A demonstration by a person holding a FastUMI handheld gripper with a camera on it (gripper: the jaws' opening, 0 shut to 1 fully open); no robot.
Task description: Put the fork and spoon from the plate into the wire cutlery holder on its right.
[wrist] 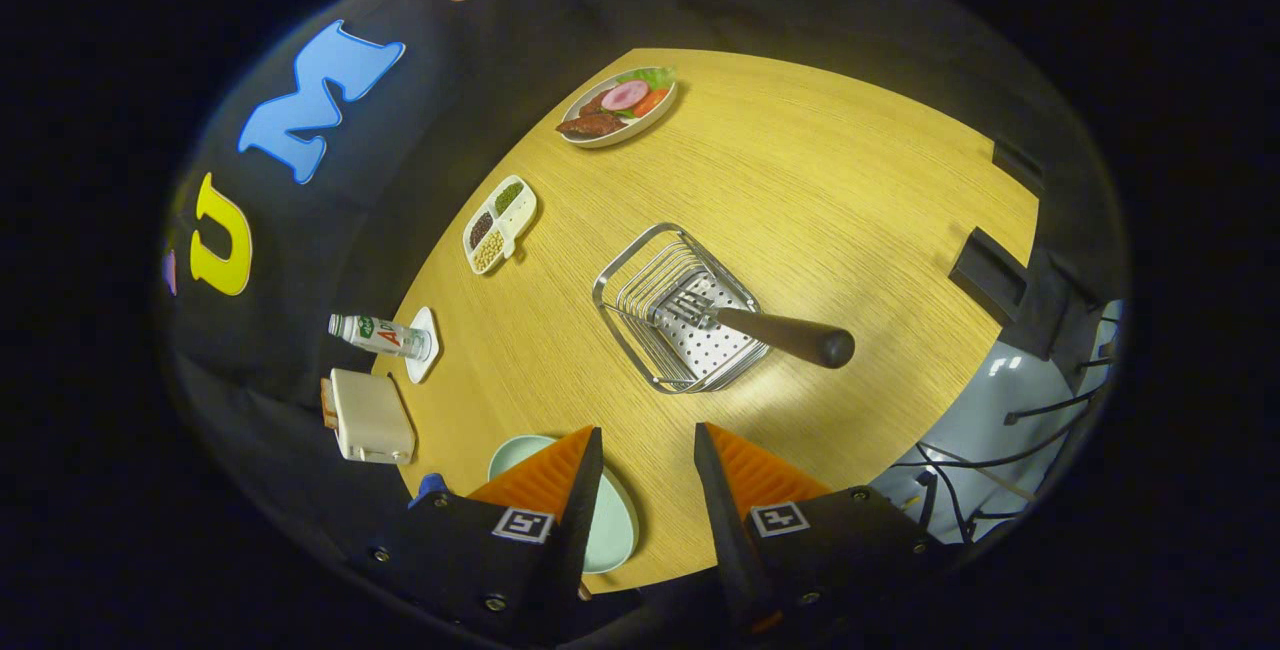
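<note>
The fork (740,322) lies in the wire cutlery holder (680,308), tines on the perforated floor, dark handle jutting over the rim toward the bench (850,190) edge. So the fork step looks done and the spoon is next, though I cannot spot it; it may sit on the pale plate (615,520) partly hidden behind the near finger. The tongs (648,450) hang released and empty, well short of the holder, and must turn back to the plate.

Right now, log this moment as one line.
fingers: open, empty, above table | fork: in wire cutlery holder, handle over rim | plate: beneath fingers | spoon: unseen
</note>
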